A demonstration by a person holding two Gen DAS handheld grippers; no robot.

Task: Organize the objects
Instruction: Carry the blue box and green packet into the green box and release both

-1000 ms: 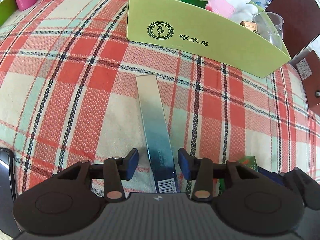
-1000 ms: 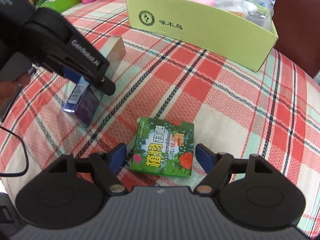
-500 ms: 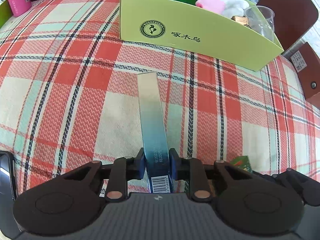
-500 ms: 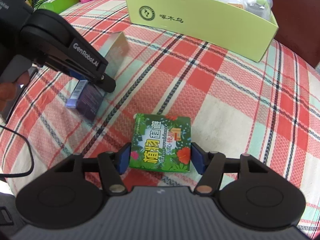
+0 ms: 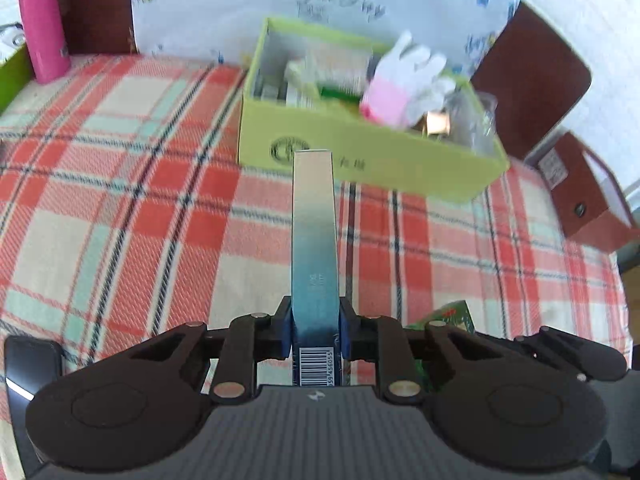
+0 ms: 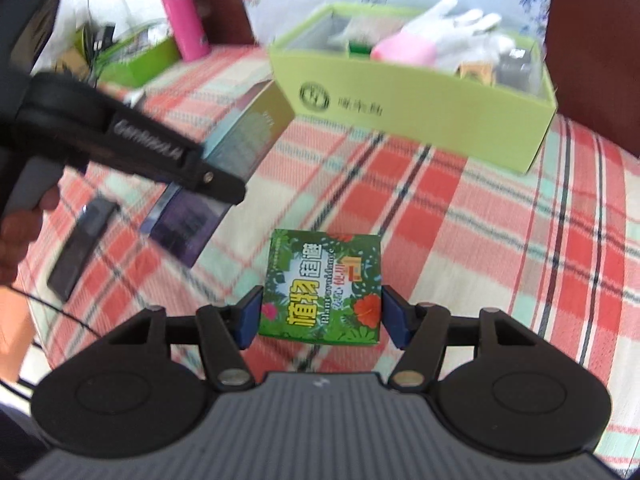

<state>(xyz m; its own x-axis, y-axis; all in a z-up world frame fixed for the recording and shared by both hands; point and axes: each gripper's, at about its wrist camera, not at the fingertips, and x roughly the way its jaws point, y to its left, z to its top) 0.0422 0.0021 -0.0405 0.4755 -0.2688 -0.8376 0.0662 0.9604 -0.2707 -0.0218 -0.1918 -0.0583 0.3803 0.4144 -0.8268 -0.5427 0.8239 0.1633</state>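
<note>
Partway, I judge: the left tool (image 5: 314,330) clamps a long blue-silver carton (image 5: 313,240), the right tool (image 6: 322,316) a green leaf-printed packet (image 6: 323,285), both above the plaid-covered counter (image 5: 120,208), neither yet in the part-filled lime cardboard box (image 5: 400,160) at its far edge.

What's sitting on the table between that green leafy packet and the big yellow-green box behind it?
Nothing: in the right wrist view only bare plaid tablecloth lies between the green packet and the yellow-green box.
</note>
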